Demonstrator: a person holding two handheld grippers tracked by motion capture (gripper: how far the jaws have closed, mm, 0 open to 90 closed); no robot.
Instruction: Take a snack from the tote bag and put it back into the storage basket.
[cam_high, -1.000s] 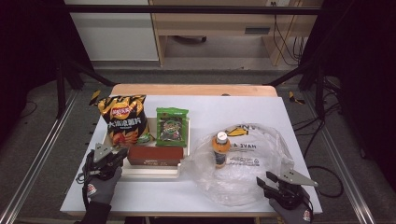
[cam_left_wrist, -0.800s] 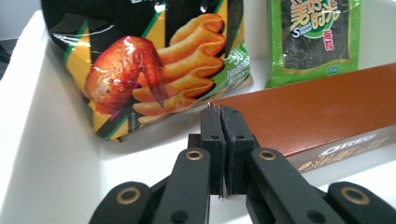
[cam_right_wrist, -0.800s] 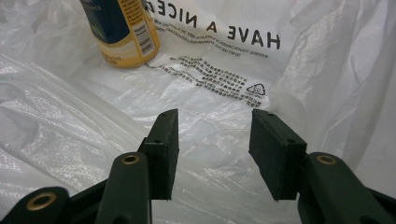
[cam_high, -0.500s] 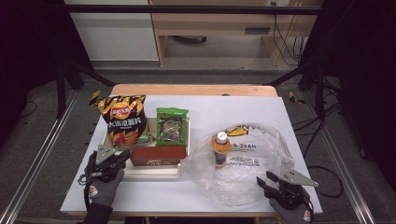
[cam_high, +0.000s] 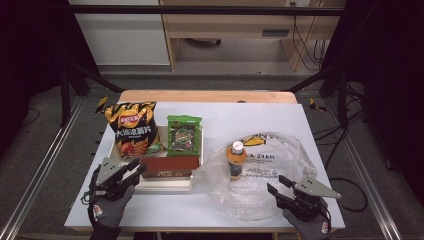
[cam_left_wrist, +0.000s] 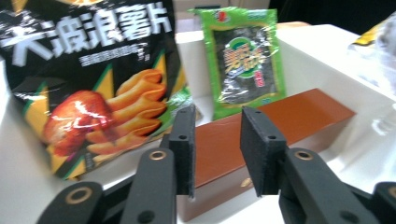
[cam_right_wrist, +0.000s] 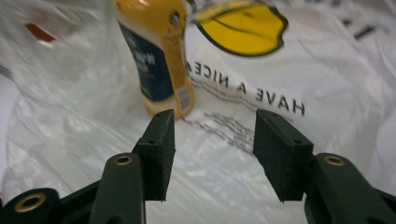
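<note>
Plastic bag print: "HAVE A NICE"; orange bottle upright.

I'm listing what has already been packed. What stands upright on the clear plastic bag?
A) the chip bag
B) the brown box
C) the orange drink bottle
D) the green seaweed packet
C: the orange drink bottle stands upright on the clear plastic bag, while the snacks sit at the white tray to its left.

A chips bag leans beside a green seaweed packet on the white table.
</note>
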